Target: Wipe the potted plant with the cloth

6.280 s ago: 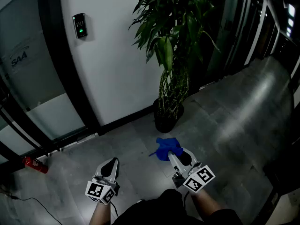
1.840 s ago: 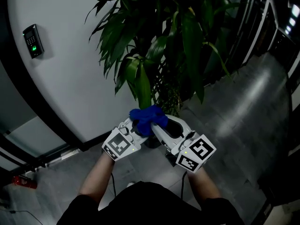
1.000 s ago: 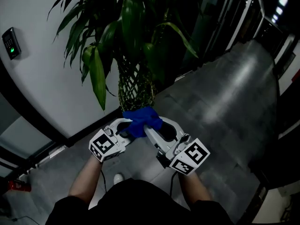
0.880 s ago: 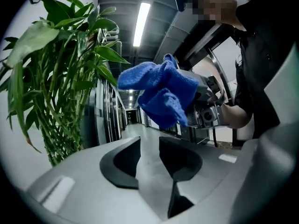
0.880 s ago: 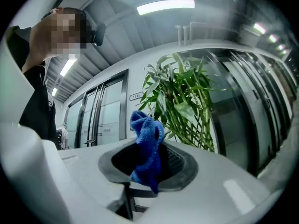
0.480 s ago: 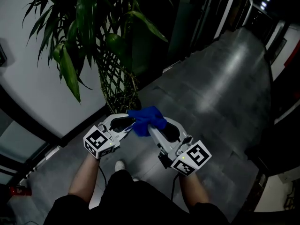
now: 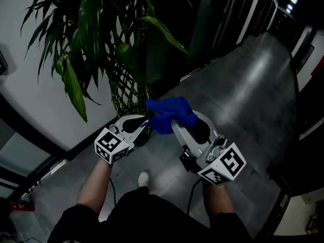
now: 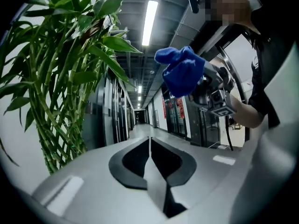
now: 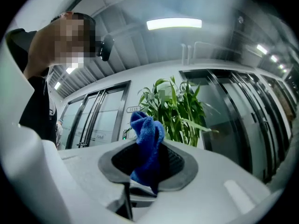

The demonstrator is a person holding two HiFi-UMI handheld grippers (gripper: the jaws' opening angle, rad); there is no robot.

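The potted plant (image 7: 96, 29) has long green leaves over a lattice of braided stems (image 7: 126, 87); its pot is mostly hidden behind my left gripper. That left gripper (image 7: 148, 116) sits just in front of the stems. Its jaws are closing and meet in a thin line with nothing between them (image 8: 149, 139). To its right, my right gripper (image 7: 178, 125) is shut on a bunched blue cloth (image 7: 169, 113), which sticks up out of its jaws (image 9: 145, 139). The cloth (image 8: 182, 71) also shows in the left gripper view, and the plant (image 9: 180, 111) stands beyond it in the right gripper view.
A white wall (image 7: 35, 100) with a black skirting runs behind the plant at the left. Grey tiled floor (image 7: 243, 85) stretches to the right, toward dark glass doors (image 7: 263, 9). The person's shoe (image 7: 143, 177) is below the grippers. A small red object (image 7: 12, 205) lies at the bottom left.
The left gripper's jaws, open beside the cloth a second ago, have come together clear of it. The right gripper has carried the cloth up and to the right.
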